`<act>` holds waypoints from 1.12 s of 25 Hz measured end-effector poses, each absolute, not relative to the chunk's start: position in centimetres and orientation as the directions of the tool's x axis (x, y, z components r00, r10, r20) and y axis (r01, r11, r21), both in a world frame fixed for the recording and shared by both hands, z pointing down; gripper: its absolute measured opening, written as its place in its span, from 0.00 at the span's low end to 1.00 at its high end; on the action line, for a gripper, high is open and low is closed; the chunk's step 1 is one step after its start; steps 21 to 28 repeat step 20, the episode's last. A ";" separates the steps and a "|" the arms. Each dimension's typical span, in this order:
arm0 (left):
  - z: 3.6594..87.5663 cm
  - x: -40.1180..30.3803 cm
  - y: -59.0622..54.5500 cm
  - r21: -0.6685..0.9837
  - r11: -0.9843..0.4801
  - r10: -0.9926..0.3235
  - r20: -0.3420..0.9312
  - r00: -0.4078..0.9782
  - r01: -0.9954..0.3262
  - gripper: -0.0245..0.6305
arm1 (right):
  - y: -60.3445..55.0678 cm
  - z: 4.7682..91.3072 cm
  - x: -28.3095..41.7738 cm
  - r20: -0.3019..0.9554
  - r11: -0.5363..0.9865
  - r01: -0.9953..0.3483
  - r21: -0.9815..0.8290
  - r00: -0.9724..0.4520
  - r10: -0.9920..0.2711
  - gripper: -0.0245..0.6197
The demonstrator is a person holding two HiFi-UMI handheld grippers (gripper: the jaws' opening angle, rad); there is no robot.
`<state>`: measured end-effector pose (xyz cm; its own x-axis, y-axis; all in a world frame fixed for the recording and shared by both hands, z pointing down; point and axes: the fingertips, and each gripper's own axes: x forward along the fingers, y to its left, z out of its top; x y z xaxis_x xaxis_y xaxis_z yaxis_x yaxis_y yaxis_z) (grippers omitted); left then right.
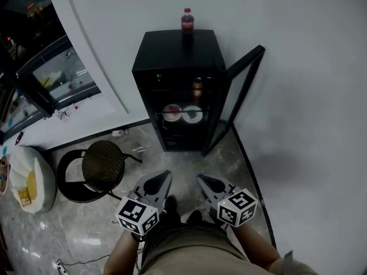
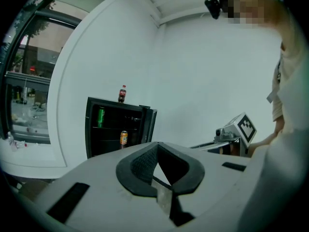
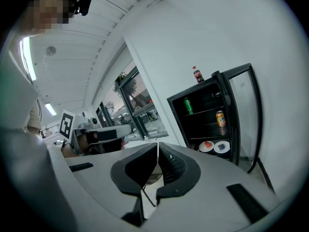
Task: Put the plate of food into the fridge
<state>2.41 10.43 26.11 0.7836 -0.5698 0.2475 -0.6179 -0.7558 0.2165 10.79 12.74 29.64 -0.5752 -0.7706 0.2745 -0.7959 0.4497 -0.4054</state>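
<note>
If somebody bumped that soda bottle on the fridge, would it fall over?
Probably. The bottle is tall, narrow and upright, so a nudge may tip it. Being round, it would likely roll off the flat fridge top. It looks dark nearly to the cap, so maybe full and heavy.

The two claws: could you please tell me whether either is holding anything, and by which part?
Nothing is held: the left claw and right claw are both shut on nothing.
</note>
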 end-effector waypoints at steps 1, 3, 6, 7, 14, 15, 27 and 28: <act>26.2 2.1 10.3 0.219 -0.753 -0.572 0.250 0.781 -0.621 0.05 | 12.5 29.6 10.7 0.275 0.450 -0.797 -0.403 -0.575 -0.771 0.08; 26.5 1.5 9.8 0.222 -0.747 -0.577 0.253 0.777 -0.627 0.05 | 12.0 29.7 10.3 0.281 0.453 -0.797 -0.400 -0.577 -0.767 0.08; 26.6 0.3 8.8 0.224 -0.740 -0.584 0.252 0.771 -0.634 0.05 | 10.8 30.0 9.2 0.296 0.458 -0.795 -0.397 -0.583 -0.757 0.08; 26.5 -0.2 8.3 0.223 -0.739 -0.587 0.250 0.770 -0.635 0.05 | 10.4 30.1 8.7 0.301 0.460 -0.795 -0.396 -0.585 -0.753 0.08; 26.4 -4.0 4.5 0.231 -0.742 -0.593 0.214 0.776 -0.630 0.05 | 6.9 29.8 5.2 0.325 0.468 -0.808 -0.358 -0.578 -0.748 0.08; 26.3 -4.4 3.9 0.230 -0.746 -0.590 0.207 0.781 -0.625 0.05 | 6.4 29.7 4.9 0.328 0.465 -0.812 -0.353 -0.572 -0.752 0.08; 26.0 -6.4 0.9 0.227 -0.766 -0.572 0.185 0.799 -0.601 0.05 | 3.9 29.5 2.9 0.338 0.447 -0.832 -0.329 -0.546 -0.767 0.08; 26.0 -6.4 0.9 0.227 -0.766 -0.572 0.185 0.799 -0.601 0.05 | 3.9 29.5 2.9 0.338 0.447 -0.832 -0.329 -0.546 -0.767 0.08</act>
